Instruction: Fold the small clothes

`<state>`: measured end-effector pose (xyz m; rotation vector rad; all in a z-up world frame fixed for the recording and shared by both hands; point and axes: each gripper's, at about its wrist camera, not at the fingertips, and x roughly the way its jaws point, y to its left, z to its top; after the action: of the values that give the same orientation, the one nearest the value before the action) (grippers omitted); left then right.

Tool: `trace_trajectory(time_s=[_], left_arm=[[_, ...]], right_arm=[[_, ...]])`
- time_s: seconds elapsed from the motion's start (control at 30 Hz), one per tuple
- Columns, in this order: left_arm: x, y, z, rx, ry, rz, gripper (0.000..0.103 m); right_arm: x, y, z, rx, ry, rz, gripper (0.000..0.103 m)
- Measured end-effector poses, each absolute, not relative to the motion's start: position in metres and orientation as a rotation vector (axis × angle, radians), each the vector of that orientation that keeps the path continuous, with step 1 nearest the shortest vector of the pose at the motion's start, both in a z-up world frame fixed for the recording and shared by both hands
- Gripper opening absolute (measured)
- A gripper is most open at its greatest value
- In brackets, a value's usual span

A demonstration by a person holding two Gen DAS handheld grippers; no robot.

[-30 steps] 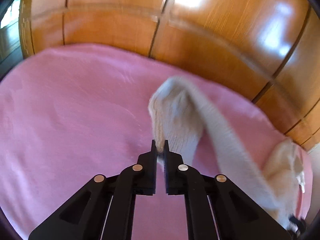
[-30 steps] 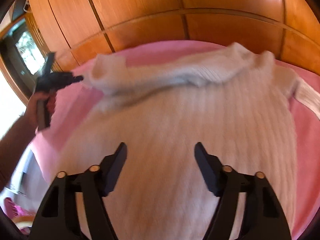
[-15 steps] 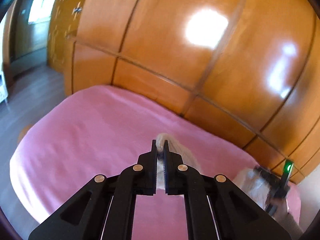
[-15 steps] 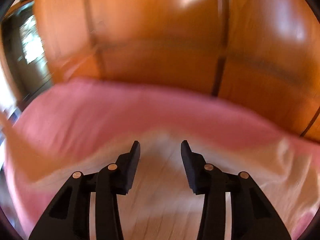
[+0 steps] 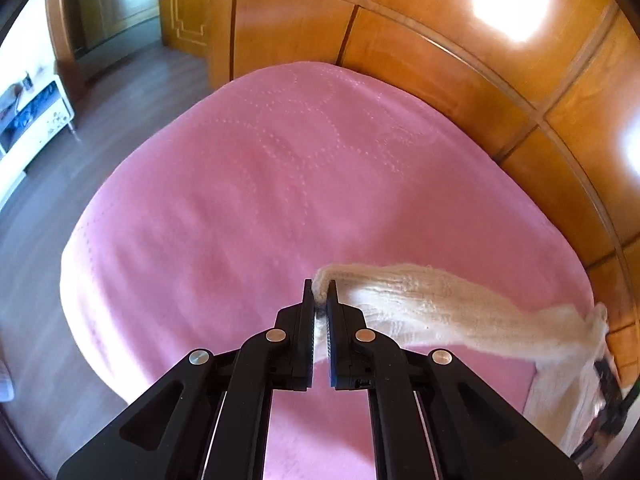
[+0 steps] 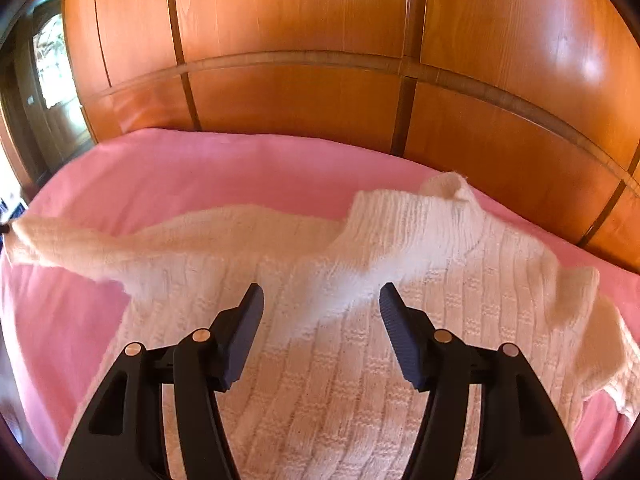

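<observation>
**Sleeve drawn out to the side, right claw spread over sweater body**

Left gripper point(image 5: 320, 294): jaws clamped on the cuff end of the sleeve point(image 5: 420, 300) of a cream knit sweater point(image 6: 340, 360). Knit fabric bunches up above the fingertips and shows in the narrow slot between the pads. From the pinch the sleeve runs off to the right of this claw, lifted clear of the pink bedspread point(image 5: 240, 200), as a taut band toward the garment's body at the far right edge of the left wrist view. There the view is blurred; a dark object shows at that edge, identity unclear.

Right gripper point(image 6: 321, 300): jaws have just been opening and stand apart, nothing pressed between the pads. The claw hangs above the ribbed body of the sweater, which lies flat on the bedspread directly beneath and ahead of the fingers. A fold of the knit crosses ahead of the fingertips. The collar point(image 6: 448, 188) sits ahead and to the right of this claw, standing up slightly. The stretched sleeve leaves to the left of the claw, ending at the left edge of the right wrist view. The other sleeve lies bunched to the claw's right.

Wooden panelled wardrobe point(image 6: 320, 60) stands beyond the bed in both views. Floor point(image 5: 120, 92) and a white cabinet point(image 5: 32, 120) lie ahead and left of the left claw
</observation>
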<state>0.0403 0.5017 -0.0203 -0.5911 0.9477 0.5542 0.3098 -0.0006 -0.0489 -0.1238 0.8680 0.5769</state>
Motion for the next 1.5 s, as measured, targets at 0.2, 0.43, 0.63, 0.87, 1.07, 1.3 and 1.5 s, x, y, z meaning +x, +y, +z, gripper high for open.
trace_trajectory(time_s=[0.2, 0.43, 0.63, 0.87, 1.07, 1.3, 1.5], left_arm=[[-0.005, 0.479, -0.022, -0.610, 0.897, 0.483, 0.004], [-0.033, 0.458, -0.011, -0.581, 0.770, 0.391, 0.004], [-0.043, 0.446, 0.008, -0.553, 0.697, 0.280, 0.004], [-0.013, 0.492, 0.017, -0.718, 0.677, 0.327, 0.004], [0.070, 0.531, -0.042, -0.670, 0.902, 0.550, 0.004], [0.058, 0.551, -0.085, -0.777, 0.887, 0.762, 0.040], [0.016, 0.466, -0.068, -0.732, 0.736, 0.404, 0.040]], right_arm=[[0.346, 0.086, -0.046, -0.231, 0.945, 0.779, 0.060], [0.363, 0.154, -0.111, -0.483, 1.115, 0.807, 0.062], [0.345, 0.159, -0.080, -0.589, 0.938, 0.831, 0.004], [0.385, 0.152, -0.045, -0.385, 0.808, 0.656, 0.004], [0.401, 0.148, -0.075, -0.270, 0.904, 0.604, 0.064], [0.340, 0.066, -0.081, -0.182, 0.912, 0.608, 0.081], [0.267, -0.021, -0.092, -0.210, 0.918, 0.477, 0.085]])
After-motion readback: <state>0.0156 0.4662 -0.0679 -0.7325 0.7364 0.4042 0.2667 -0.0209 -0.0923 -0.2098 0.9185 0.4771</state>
